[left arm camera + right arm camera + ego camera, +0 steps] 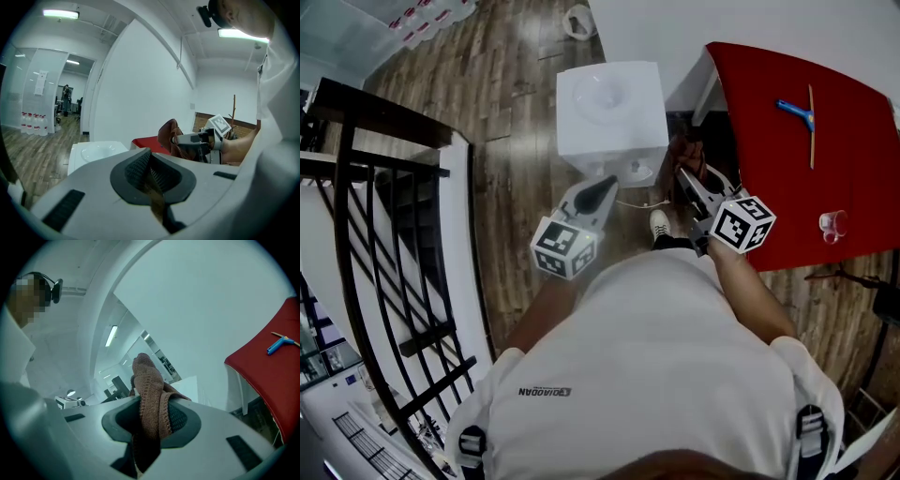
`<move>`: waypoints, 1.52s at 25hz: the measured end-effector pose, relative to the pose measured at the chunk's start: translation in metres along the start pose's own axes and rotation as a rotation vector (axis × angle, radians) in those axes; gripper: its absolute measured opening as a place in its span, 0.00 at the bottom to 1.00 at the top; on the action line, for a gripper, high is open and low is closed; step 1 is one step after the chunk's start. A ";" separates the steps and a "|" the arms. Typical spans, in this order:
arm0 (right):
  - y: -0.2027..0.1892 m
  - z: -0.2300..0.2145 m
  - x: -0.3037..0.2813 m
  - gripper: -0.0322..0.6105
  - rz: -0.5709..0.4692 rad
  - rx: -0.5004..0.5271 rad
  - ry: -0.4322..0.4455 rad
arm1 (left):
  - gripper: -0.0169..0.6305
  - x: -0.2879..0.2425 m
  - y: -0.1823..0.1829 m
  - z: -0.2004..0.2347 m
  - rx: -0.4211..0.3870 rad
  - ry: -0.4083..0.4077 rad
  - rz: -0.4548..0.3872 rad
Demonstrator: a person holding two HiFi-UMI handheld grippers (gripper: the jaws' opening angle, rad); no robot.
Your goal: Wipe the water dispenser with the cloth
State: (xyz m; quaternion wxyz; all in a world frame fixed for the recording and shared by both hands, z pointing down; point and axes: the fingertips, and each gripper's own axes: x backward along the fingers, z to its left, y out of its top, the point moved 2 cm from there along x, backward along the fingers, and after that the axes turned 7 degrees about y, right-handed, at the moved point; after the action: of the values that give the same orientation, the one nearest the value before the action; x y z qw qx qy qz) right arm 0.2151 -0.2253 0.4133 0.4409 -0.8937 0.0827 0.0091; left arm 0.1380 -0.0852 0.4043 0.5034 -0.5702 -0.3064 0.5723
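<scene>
The white water dispenser [609, 112] stands on the wooden floor against the wall, seen from above. My right gripper [686, 178] is shut on a brown knitted cloth [680, 155], held just right of the dispenser's front corner. In the right gripper view the cloth [150, 399] bunches up between the jaws, with the dispenser [188, 384] behind it. My left gripper [598, 192] hovers in front of the dispenser, shut and holding nothing. In the left gripper view the dispenser's top [96, 152] lies to the left, and the cloth [168, 136] hangs from the right gripper [180, 139].
A red table [806, 141] on the right carries a blue-handled tool [794, 111], a wooden stick [811, 127] and a clear cup [832, 225]. A black stair railing [384, 234] runs along the left. The person's shoe [659, 223] is below the dispenser.
</scene>
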 end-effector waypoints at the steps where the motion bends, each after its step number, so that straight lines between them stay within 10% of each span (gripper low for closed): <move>1: 0.006 -0.012 -0.003 0.18 -0.004 -0.013 0.000 | 0.02 -0.012 0.005 0.002 -0.009 0.004 0.001; 11: 0.038 -0.113 -0.033 0.18 0.017 -0.093 0.039 | 0.02 -0.119 0.007 0.011 -0.024 -0.010 0.206; 38: 0.035 -0.277 -0.208 0.18 0.094 -0.233 0.043 | 0.02 -0.147 0.015 0.058 0.020 0.118 0.230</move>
State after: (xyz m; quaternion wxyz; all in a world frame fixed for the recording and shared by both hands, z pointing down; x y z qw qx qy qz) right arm -0.0116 -0.4352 0.5737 0.3315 -0.9339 0.1321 0.0200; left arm 0.0555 -0.2130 0.4505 0.4573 -0.6293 -0.2033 0.5946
